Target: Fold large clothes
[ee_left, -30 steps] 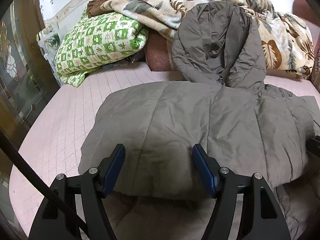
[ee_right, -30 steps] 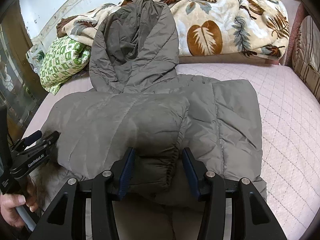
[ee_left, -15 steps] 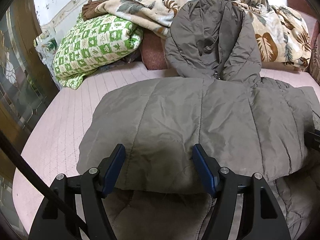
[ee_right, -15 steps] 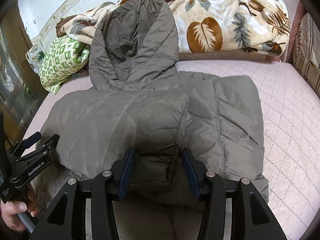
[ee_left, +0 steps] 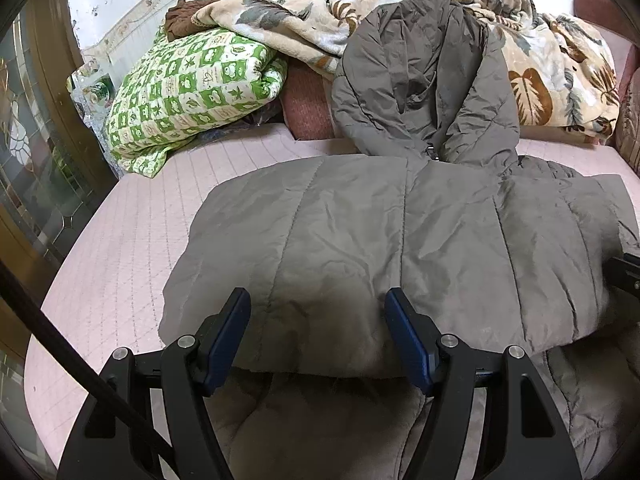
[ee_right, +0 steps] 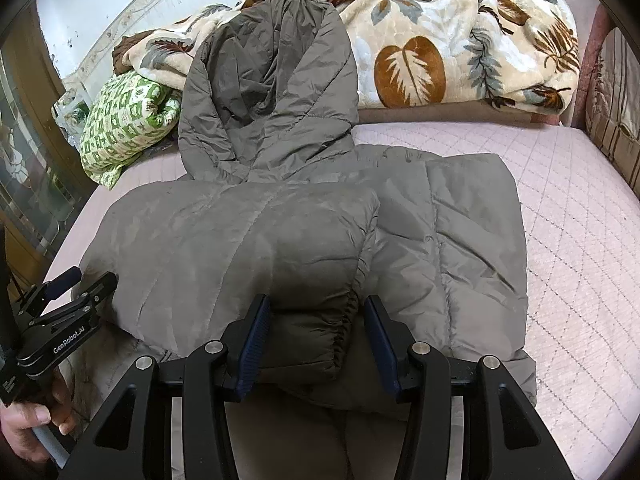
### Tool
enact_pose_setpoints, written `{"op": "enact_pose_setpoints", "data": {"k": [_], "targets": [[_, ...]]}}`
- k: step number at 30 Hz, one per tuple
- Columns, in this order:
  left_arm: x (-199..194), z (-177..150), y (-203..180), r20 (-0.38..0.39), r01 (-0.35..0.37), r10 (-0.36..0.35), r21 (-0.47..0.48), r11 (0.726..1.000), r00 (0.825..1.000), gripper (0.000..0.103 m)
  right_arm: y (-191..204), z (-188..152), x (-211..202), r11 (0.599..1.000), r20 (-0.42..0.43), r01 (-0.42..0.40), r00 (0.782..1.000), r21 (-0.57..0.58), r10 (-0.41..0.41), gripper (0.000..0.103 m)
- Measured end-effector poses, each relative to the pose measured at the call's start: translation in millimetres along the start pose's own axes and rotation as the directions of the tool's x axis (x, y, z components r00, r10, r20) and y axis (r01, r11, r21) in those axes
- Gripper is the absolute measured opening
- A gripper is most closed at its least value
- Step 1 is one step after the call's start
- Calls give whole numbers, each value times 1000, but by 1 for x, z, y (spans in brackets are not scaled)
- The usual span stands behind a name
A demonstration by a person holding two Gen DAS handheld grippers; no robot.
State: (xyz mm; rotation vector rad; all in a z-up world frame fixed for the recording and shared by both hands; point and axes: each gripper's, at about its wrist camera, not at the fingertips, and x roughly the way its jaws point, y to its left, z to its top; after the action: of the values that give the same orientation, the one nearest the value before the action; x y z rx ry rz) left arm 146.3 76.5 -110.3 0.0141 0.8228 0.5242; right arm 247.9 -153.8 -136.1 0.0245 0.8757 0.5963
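Grey-brown quilted coat (ee_right: pixel 248 240) lies crosswise; its cuff (ee_right: pixel 312 332) sits between the right gripper's (ee_right: pixel 314 336) spread jaws (left gripper (ee_left: pixel 318 332) equally spread).

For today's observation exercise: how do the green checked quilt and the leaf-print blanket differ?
The green checked quilt is a compact bundle of small green-and-white squares; the leaf-print blanket is cream with large brown leaves, spread loosely. The coat's hood rests against the blanket, not the quilt. Both lie at the bed's far end.
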Motion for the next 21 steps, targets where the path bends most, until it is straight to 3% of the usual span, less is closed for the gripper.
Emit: {"op": "enact_pose_setpoints", "data": {"k": [13, 21], "targets": [[-38, -16, 3, 26, 8, -9, 8, 1000, 1000, 69, 10, -3, -30, 1000, 34, -19, 999, -5, 20, 52], [-83, -36, 18, 70, 48, -50, 27, 998, 996, 69, 17, -11, -67, 999, 78, -1, 997, -43, 4, 52]]}}
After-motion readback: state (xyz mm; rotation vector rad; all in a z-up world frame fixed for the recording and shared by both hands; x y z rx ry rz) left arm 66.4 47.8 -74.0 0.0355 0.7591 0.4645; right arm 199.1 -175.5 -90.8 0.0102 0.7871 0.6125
